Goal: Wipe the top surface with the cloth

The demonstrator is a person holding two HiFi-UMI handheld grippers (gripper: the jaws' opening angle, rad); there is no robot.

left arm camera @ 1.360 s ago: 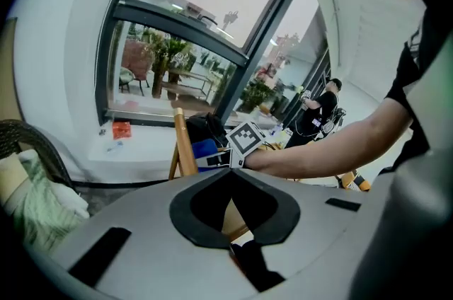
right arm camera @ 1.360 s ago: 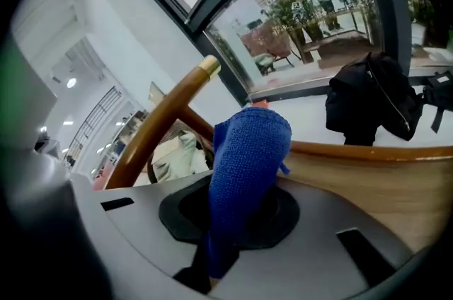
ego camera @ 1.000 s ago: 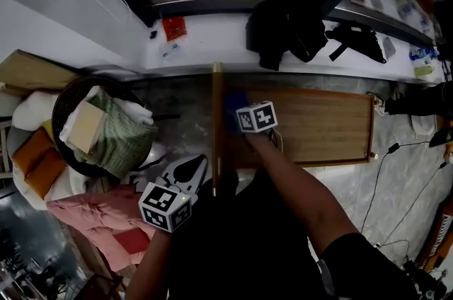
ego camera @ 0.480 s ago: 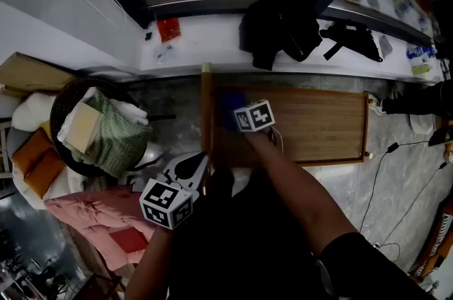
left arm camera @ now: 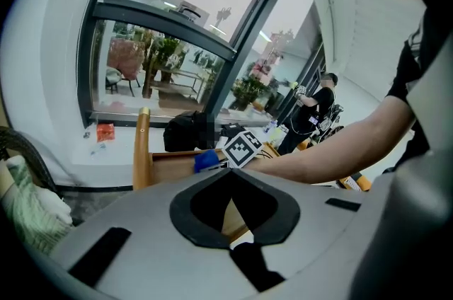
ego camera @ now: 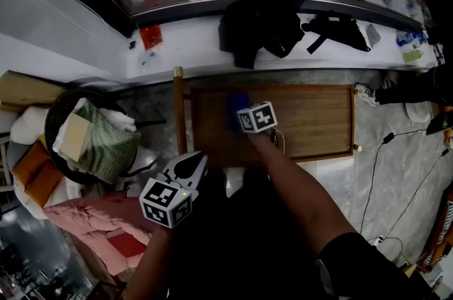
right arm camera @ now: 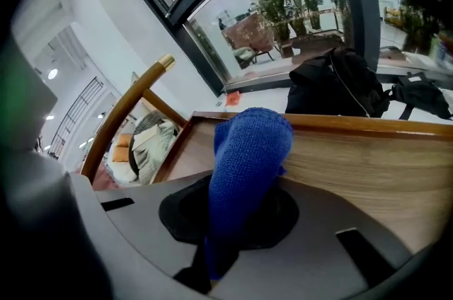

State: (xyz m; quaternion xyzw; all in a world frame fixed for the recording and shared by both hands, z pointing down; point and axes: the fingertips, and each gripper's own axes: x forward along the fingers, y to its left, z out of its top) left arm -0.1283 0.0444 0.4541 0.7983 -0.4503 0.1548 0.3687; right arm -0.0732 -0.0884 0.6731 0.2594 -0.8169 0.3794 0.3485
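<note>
Cloth (right arm camera: 246,164), blue and knitted, was found clamped in the right gripper (right arm camera: 237,214). Its jaws were closed tight on the lower end, and the free end stood out ahead of them over the left part of the wooden top surface (right arm camera: 368,164). Nearer the operator, the left gripper (left arm camera: 230,217) hung off the near-left corner, jaws together and nothing between them.

We judged poor contact to be the chief risk. The cloth was bunched into a narrow roll, so only its tip or one side could meet the wood, and a stroke would clean a thin stripe at best. We could not tell whether the tip was touching. A second risk was the upright wooden rail (ego camera: 178,114) just beside the left edge, where a sideways stroke could strike it or drag the cloth out of the jaws.

Its long axis ran in line with the jaws, pointing away from the operator toward the white ledge (ego camera: 184,44) and the black bag (ego camera: 255,26) on it.
</note>
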